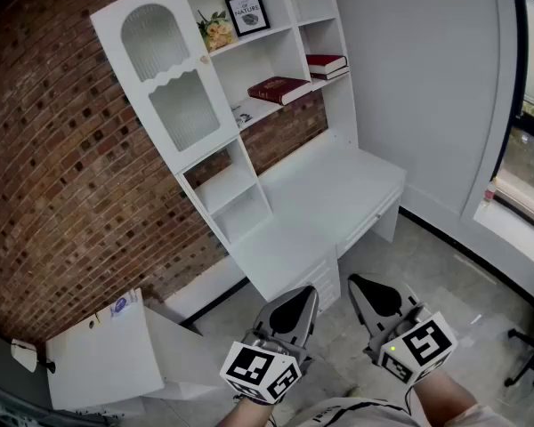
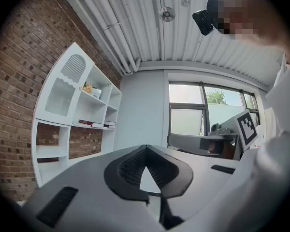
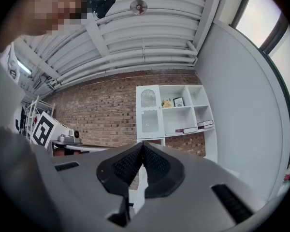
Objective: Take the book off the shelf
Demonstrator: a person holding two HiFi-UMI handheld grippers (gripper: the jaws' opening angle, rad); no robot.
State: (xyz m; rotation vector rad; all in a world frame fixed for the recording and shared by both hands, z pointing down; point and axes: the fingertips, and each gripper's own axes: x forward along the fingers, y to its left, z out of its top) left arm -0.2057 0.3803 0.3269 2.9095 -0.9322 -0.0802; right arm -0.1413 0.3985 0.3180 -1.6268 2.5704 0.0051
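A dark red book (image 1: 279,89) lies flat on the middle shelf of the white shelf unit (image 1: 224,189). Two more stacked books (image 1: 326,64) lie on the shelf to its right. The red book (image 2: 91,123) shows small in the left gripper view, and again in the right gripper view (image 3: 182,130). My left gripper (image 1: 308,297) and right gripper (image 1: 356,285) are held low, close to my body and far from the shelves. Both are shut with nothing between the jaws. The left gripper (image 2: 145,149) and right gripper (image 3: 143,147) show their tips meeting.
A white desk (image 1: 329,194) adjoins the shelf unit against the brick wall. A framed picture (image 1: 247,12) and flowers (image 1: 217,30) stand on the top shelf. A low white cabinet (image 1: 107,354) sits at the lower left. A window (image 1: 529,140) runs along the right.
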